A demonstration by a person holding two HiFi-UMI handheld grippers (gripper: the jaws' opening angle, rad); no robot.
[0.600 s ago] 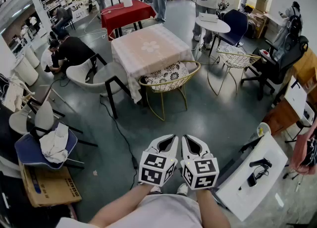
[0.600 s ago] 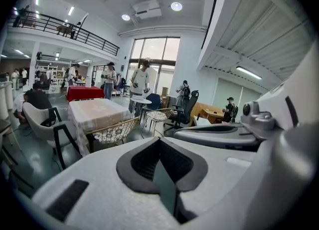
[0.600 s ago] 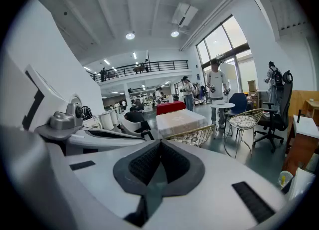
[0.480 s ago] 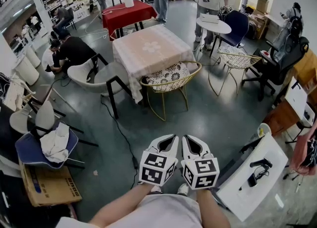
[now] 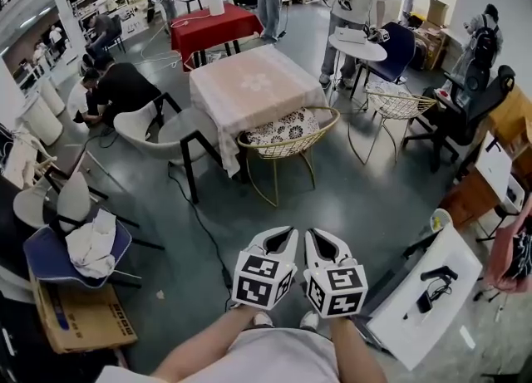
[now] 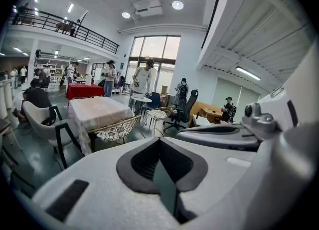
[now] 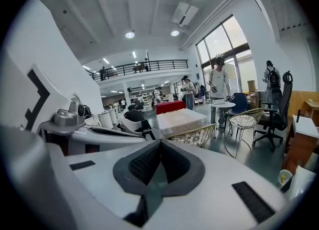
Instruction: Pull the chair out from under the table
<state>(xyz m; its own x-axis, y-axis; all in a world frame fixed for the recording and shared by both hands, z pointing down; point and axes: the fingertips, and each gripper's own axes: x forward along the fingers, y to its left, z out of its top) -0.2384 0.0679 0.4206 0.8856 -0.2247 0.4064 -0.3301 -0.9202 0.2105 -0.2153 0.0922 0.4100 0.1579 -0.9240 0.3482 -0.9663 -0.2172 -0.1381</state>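
Holding left tool [image 5: 289, 233] and right tool [image 5: 313, 234] pressed together, empty, side by side. Wire chair [image 5: 287, 144] sits well apart, seat front hidden under worktop [image 5: 249, 82] edge.

Gold wire chair [image 5: 287, 145] with patterned cushion, upright, seat apparently partly tucked beneath the cloth-draped square table [image 5: 249, 82].

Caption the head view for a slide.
Both shut, left hand-held gripper and right hand-held gripper face the wire chair at the table.
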